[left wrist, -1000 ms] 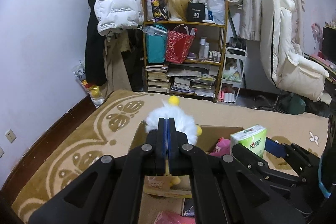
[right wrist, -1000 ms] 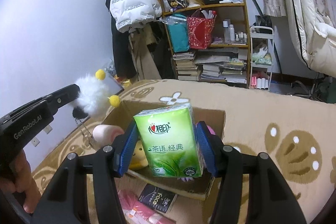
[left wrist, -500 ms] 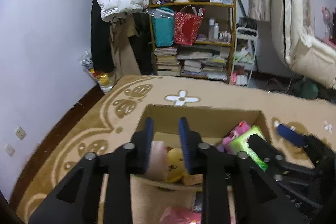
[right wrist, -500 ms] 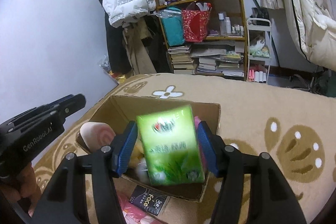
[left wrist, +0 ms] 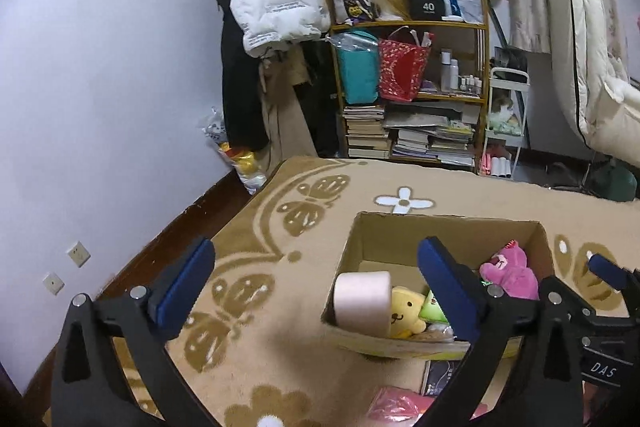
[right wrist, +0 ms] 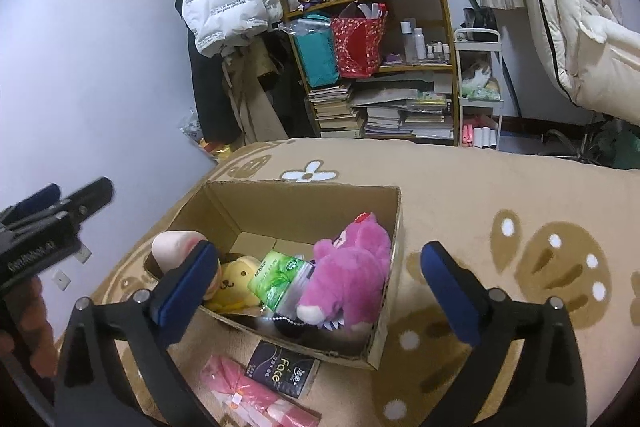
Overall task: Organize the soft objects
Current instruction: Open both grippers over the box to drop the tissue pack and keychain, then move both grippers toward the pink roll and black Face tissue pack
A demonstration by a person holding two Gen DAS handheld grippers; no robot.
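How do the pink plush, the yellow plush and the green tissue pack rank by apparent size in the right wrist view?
Largest to smallest, as they look:
1. pink plush
2. green tissue pack and yellow plush: too close to rank, since the plush is partly hidden by a finger and the pack lies tilted under the pink plush.

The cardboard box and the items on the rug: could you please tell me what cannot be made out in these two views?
- Cardboard box, right wrist view: its left near corner sits behind the right gripper's finger.
- Green tissue pack, left wrist view: mostly behind the left gripper's finger.
- Pink package, right wrist view: blurred, cut by the bottom edge.
- Dark Face packet, left wrist view: label unreadable, partly behind the finger.
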